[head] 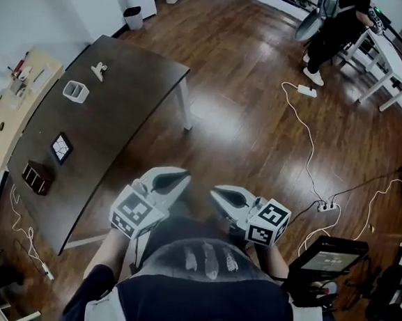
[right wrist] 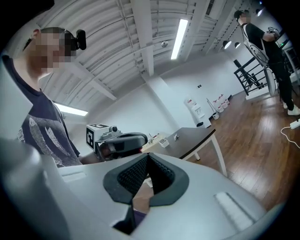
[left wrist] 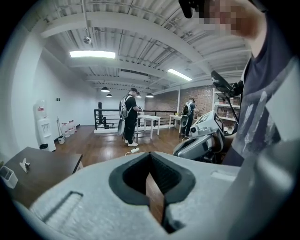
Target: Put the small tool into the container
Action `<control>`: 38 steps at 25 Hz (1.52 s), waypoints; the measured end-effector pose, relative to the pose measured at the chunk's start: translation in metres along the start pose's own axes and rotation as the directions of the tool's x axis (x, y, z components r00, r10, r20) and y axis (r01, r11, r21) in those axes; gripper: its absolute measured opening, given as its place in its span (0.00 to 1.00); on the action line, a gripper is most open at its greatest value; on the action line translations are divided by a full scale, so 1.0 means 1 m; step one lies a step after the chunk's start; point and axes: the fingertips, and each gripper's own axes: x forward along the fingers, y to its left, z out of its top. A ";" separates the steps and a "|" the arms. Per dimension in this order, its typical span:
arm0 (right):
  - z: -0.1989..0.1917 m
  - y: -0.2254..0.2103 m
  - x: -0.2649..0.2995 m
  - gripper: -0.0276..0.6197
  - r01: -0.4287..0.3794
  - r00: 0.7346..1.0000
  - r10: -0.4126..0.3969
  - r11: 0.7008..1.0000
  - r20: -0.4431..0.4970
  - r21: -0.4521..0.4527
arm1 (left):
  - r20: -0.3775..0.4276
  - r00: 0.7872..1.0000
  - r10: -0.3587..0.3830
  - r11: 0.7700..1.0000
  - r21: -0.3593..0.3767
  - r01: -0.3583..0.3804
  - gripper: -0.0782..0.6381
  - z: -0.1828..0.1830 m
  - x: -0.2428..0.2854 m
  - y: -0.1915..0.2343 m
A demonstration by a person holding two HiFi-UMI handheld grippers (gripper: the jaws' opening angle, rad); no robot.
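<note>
Small tool (head: 98, 70) untouched near the far end of the worktop (head: 130, 94), near the white container (head: 75, 91); too small to tell its long axis or heading. Probably approach not yet begun, hence left tongs (head: 183, 176) and right tongs (head: 216, 190) closed, empty, close to the torso, well apart from the worktop.

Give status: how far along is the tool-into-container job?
Done: nothing yet. The small tool lies on the dark table, apart from the white container. In hand: nothing. The left hand-held gripper and right hand-held gripper are both shut and empty, held clear of the table. Left: reach the table, grasp the tool, drop it in the container.
</note>
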 end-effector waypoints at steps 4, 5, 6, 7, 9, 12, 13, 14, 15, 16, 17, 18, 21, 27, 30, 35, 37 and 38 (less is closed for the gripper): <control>0.011 -0.018 0.012 0.04 0.006 0.999 -0.007 1.000 -0.054 -0.020 | 0.051 0.998 0.026 0.999 -0.039 -0.024 0.11 0.010 0.008 0.032; 0.015 -0.023 0.018 0.04 0.009 0.998 -0.011 1.000 -0.066 -0.029 | 0.060 0.998 0.033 0.998 -0.049 -0.030 0.11 0.009 0.010 0.042; 0.019 -0.028 0.024 0.04 0.016 0.997 -0.019 0.999 -0.077 -0.037 | 0.069 0.997 0.039 0.998 -0.057 -0.035 0.11 0.009 0.011 0.053; 0.023 -0.034 0.032 0.04 0.025 0.996 -0.028 0.999 -0.088 -0.042 | 0.078 0.996 0.043 0.997 -0.063 -0.038 0.11 0.008 0.012 0.064; 0.033 -0.048 0.049 0.04 0.043 0.993 -0.048 0.998 -0.109 -0.053 | 0.100 0.994 0.053 0.996 -0.071 -0.046 0.11 0.009 0.015 0.091; 0.051 -0.066 0.082 0.04 0.056 0.989 -0.067 0.995 -0.135 -0.085 | 0.134 0.988 0.078 0.993 -0.094 -0.065 0.11 0.014 0.014 0.137; 0.057 -0.070 0.095 0.04 0.053 0.987 -0.066 0.994 -0.145 -0.092 | 0.148 0.985 0.085 0.992 -0.105 -0.070 0.11 0.016 0.012 0.153; 0.063 -0.074 0.109 0.04 0.046 0.986 -0.061 0.994 -0.156 -0.097 | 0.163 0.982 0.093 0.990 -0.118 -0.074 0.11 0.018 0.010 0.169; 0.069 -0.078 0.123 0.04 0.037 0.984 -0.054 0.994 -0.169 -0.104 | 0.175 0.979 0.100 0.989 -0.130 -0.078 0.11 0.019 0.008 0.184; 0.074 -0.080 0.139 0.04 0.029 0.982 -0.049 0.993 -0.180 -0.113 | 0.183 0.977 0.107 0.987 -0.136 -0.083 0.11 0.020 0.005 0.199; 0.080 -0.082 0.154 0.04 0.024 0.981 -0.048 0.992 -0.188 -0.126 | 0.187 0.975 0.117 0.986 -0.136 -0.093 0.11 0.020 0.002 0.214; 0.086 -0.085 0.169 0.04 0.022 0.980 -0.049 0.990 -0.191 -0.140 | 0.188 0.973 0.133 0.985 -0.132 -0.109 0.11 0.019 -0.003 0.230; 0.105 -0.088 0.209 0.04 0.013 0.982 -0.043 0.986 -0.182 -0.164 | 0.197 0.961 0.194 0.976 -0.139 -0.169 0.11 0.021 -0.025 0.276; 0.127 -0.093 0.285 0.04 -0.089 0.967 0.039 0.978 -0.253 -0.188 | 0.210 0.923 0.323 0.940 -0.182 -0.288 0.11 0.012 -0.067 0.341; 0.127 -0.090 0.321 0.04 -0.180 0.943 0.122 0.970 -0.310 -0.164 | 0.179 0.888 0.424 0.900 -0.197 -0.390 0.11 0.000 -0.089 0.365; 0.126 -0.083 0.380 0.04 -0.365 0.873 0.282 0.919 -0.397 -0.150 | 0.131 0.816 0.562 0.813 -0.267 -0.517 0.11 -0.022 -0.121 0.402; 0.128 -0.087 0.401 0.04 -0.439 0.832 0.347 0.889 -0.433 -0.132 | 0.100 0.776 0.623 0.767 -0.277 -0.579 0.11 -0.026 -0.129 0.417; 0.130 -0.090 0.411 0.04 -0.470 0.812 0.376 0.874 -0.447 -0.119 | 0.084 0.757 0.649 0.744 -0.281 -0.606 0.11 -0.027 -0.130 0.424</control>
